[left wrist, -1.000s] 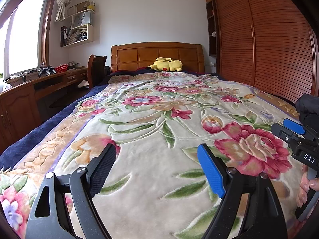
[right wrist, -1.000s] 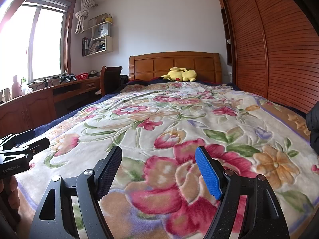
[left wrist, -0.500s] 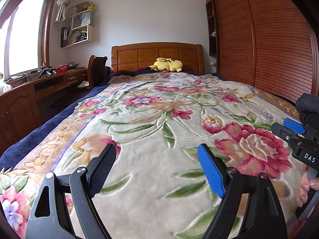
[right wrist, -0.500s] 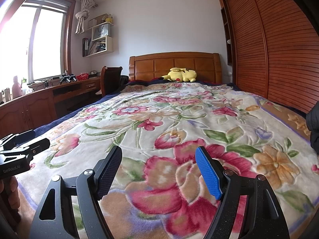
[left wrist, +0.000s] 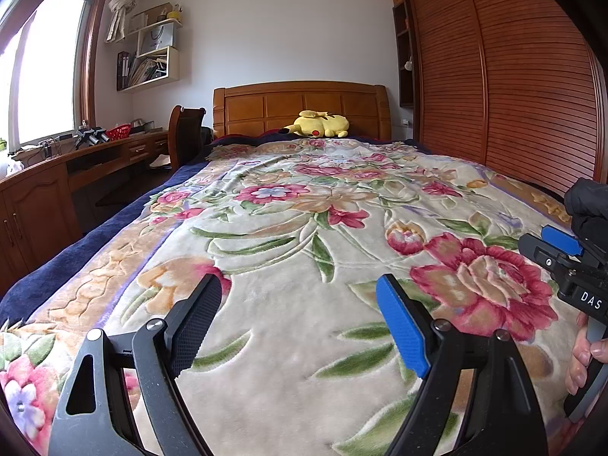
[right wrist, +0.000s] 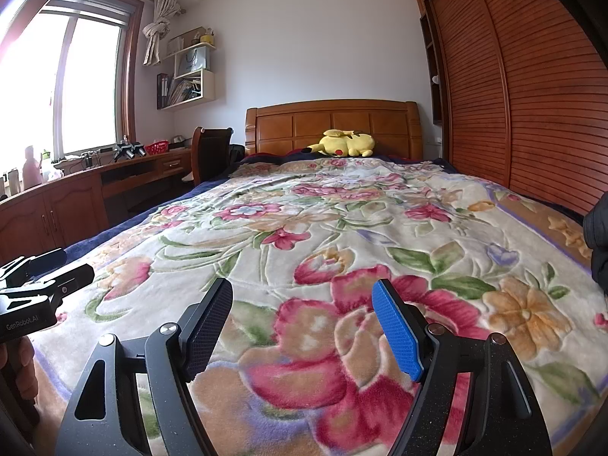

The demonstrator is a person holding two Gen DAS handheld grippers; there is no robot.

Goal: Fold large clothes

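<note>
A floral blanket [left wrist: 304,235] covers the whole bed. A dark, bunched garment [left wrist: 588,205] lies at the bed's right edge, mostly cut off by the frame, and shows again in the right wrist view [right wrist: 598,228]. My left gripper [left wrist: 298,285] hovers open over the blanket near the foot of the bed, with nothing between its pads. My right gripper [right wrist: 302,288] hovers open beside it, over a large pink flower, also with nothing in it. Each gripper shows at the edge of the other's view: the right gripper [left wrist: 547,245], the left gripper [right wrist: 64,266]. A hand holds each handle.
A yellow plush toy [left wrist: 317,124] lies by the wooden headboard [left wrist: 300,108]. A slatted wardrobe [left wrist: 513,87] runs along the bed's right side. On the left stand a wooden desk [left wrist: 45,186] under the window, a chair [left wrist: 186,135] and wall shelves [left wrist: 150,57].
</note>
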